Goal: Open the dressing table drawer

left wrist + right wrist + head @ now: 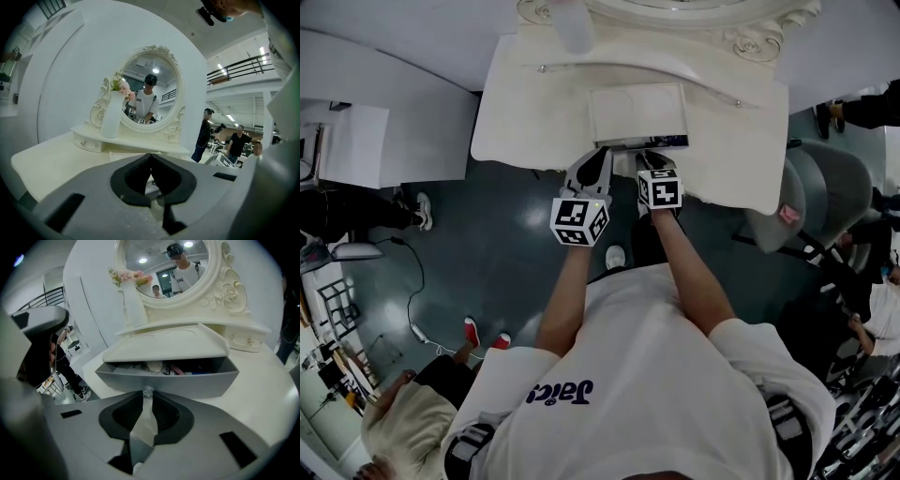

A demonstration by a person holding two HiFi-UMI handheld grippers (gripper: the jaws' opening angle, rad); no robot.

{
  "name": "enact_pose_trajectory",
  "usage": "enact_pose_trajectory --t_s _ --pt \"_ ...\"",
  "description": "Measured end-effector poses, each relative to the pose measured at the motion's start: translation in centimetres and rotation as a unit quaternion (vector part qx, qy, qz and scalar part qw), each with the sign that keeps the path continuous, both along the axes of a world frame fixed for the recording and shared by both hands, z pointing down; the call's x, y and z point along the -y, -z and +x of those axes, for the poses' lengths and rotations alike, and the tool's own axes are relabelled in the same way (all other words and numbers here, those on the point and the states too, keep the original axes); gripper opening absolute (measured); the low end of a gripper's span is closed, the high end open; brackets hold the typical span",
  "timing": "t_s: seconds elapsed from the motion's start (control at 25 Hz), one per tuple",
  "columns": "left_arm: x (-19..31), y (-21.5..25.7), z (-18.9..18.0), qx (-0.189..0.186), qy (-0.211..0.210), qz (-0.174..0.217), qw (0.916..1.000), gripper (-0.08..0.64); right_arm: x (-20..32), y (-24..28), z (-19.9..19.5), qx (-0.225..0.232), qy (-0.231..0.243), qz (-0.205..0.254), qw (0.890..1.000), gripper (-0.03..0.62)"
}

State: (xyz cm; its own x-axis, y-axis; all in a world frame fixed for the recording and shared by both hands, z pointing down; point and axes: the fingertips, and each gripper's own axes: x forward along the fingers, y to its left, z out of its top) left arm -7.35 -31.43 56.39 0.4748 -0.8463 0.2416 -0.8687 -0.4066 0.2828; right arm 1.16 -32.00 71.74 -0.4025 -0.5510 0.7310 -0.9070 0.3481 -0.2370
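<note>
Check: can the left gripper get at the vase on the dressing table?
Probably yes: the left gripper faces the vase across bare table top, with nothing standing between them.

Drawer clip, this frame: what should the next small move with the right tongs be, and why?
Probably a steady pull straight back toward the person. The right tongs look closed on the knob, and the drawer stands only partly out, with just a strip of its contents showing, so more travel seems needed before it counts as open.

Bright, even overhead light; fisheye edges dark and warped
</note>
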Motion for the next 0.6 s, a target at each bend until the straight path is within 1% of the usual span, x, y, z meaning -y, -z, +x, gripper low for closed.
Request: enact_pose_trajectory --t_s 0.32,0.6 --pt "-1.9 0.2 0.8 -0.004 -0.018 0.002 0.9998 0.015 -2.7 0.0 0.2 -0.001 -0.006 0.001 1.0 0.066" --pt "-3.5 0.2 0.5 -0.006 -0.027 -0.001 0.9996 0.014 -4.7 0.1 0.3 -0.005 -0.016 0.0 1.0 0.066"
